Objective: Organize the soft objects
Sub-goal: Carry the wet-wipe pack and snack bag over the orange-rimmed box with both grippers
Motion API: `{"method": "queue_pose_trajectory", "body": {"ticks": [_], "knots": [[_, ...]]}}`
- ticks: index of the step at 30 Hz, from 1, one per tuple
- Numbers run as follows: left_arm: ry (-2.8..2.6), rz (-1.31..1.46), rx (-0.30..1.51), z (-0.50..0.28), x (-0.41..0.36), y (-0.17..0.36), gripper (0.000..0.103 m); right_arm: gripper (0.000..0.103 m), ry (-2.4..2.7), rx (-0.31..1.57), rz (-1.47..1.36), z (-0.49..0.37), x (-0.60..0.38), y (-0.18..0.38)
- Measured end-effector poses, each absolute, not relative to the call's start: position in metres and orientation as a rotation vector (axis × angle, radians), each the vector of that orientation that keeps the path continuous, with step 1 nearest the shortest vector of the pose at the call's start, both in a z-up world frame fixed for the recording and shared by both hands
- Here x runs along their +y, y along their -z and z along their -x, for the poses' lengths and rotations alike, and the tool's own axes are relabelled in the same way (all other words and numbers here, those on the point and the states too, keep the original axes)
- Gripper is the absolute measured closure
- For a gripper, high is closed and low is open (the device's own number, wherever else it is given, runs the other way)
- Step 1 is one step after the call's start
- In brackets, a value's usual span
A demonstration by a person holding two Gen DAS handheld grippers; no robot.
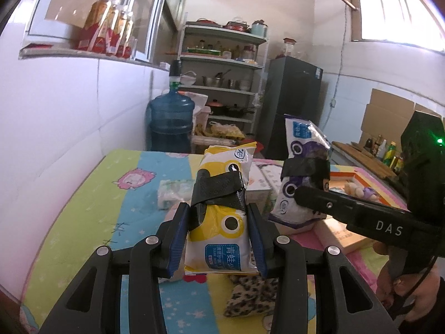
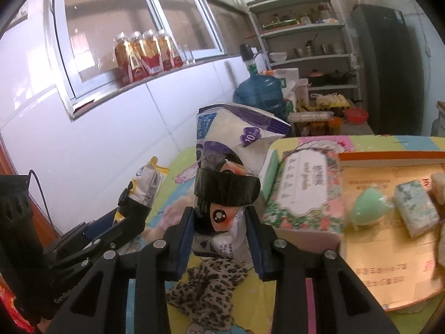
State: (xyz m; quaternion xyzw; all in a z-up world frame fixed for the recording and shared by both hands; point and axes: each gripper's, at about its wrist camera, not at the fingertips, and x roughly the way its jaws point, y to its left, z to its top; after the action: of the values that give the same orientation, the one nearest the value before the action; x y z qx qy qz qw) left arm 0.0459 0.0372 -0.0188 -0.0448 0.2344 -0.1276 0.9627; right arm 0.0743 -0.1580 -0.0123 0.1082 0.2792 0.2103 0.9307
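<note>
**Two soft packs aloft, both prone to slip**

Left gripper [image 1: 218, 217] pinching yellow tissue pack [image 1: 222, 222], frame centre; right gripper [image 2: 219, 222] clamped on purple tissue pack [image 2: 222, 150]. Could slide from crinkly film, drop onto leopard cloth [image 2: 205, 286], miss orange tray [image 2: 389, 156] at right.

Water jug [image 1: 170, 119]: blue, beside the shelf.
Shelf [image 1: 222, 64]: holds pots and bowls.
Fridge [image 1: 292, 103]: dark.
Bottles [image 2: 147, 53]: on the windowsill.

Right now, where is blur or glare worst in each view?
Left wrist: the window is blown out; the yellow pack in the tongs is sharp. Right wrist: the tray and the green sponge are smeared by motion; the edges bend.
</note>
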Motion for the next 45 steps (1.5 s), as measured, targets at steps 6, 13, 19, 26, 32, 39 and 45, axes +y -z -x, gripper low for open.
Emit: {"method": "queue_pose_trajectory", "body": {"ticks": [6, 13, 19, 26, 32, 39, 45], "knots": [[0.289, 0.074, 0.465, -0.046, 0.015, 0.011, 0.06, 0.067, -0.396, 0.541, -0.234, -0.066, -0.182, 0.005], [0.34, 0.054, 0.458, -0.045, -0.017, 0.005, 0.06, 0.067, -0.345, 0.512, -0.266, -0.058, -0.214, 0.0], [0.395, 0.04, 0.456, -0.047, -0.049, 0.001, 0.06, 0.067, -0.292, 0.491, -0.288, -0.052, -0.244, -0.001], [0.461, 0.013, 0.465, -0.044, -0.091, 0.002, 0.06, 0.067, -0.227, 0.465, -0.318, -0.044, -0.28, 0.0], [0.496, -0.008, 0.473, -0.044, -0.123, 0.003, 0.06, 0.067, -0.177, 0.45, -0.35, -0.036, -0.314, 0.003], [0.528, -0.037, 0.494, -0.047, -0.16, 0.009, 0.06, 0.067, -0.118, 0.439, -0.374, -0.028, -0.352, 0.008], [0.547, -0.059, 0.515, -0.053, -0.185, 0.016, 0.06, 0.067, -0.078, 0.442, -0.397, -0.024, -0.383, 0.016]]}}
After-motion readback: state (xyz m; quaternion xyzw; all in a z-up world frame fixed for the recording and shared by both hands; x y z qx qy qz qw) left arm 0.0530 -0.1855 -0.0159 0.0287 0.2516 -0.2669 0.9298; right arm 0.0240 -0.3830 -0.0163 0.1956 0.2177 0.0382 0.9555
